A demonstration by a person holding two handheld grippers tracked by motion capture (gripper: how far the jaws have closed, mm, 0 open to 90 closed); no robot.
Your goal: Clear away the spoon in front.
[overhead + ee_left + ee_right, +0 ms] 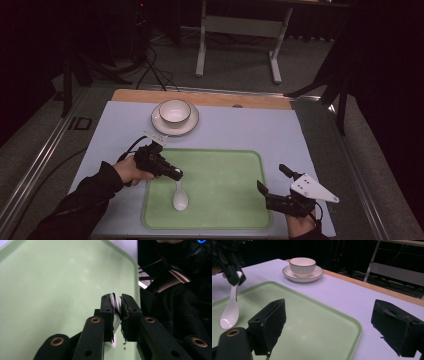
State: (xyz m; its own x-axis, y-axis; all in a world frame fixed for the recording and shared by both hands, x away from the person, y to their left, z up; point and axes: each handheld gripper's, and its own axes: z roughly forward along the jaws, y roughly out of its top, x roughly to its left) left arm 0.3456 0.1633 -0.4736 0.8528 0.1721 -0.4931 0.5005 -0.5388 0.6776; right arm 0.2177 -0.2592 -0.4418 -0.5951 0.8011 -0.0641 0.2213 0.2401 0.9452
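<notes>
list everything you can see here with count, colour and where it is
spoon: 1, white, handle pinched in the left gripper, bowl end low over the tray's left part
tray: 1, pale green, near middle of the mat
bowl: 1, white with dark rim, on the saucer
saucer: 1, white with dark rim, far side of the mat
mat: 1, pale lilac, covering the table
table: 1, wood edge showing along the far side
left gripper: 1, black, over the tray's left edge, fingers shut on the spoon handle
right gripper: 1, black with grey plate, right of the tray, open, holding nothing

White spoon (179, 197), bowl-end on tray (235, 210)
</notes>
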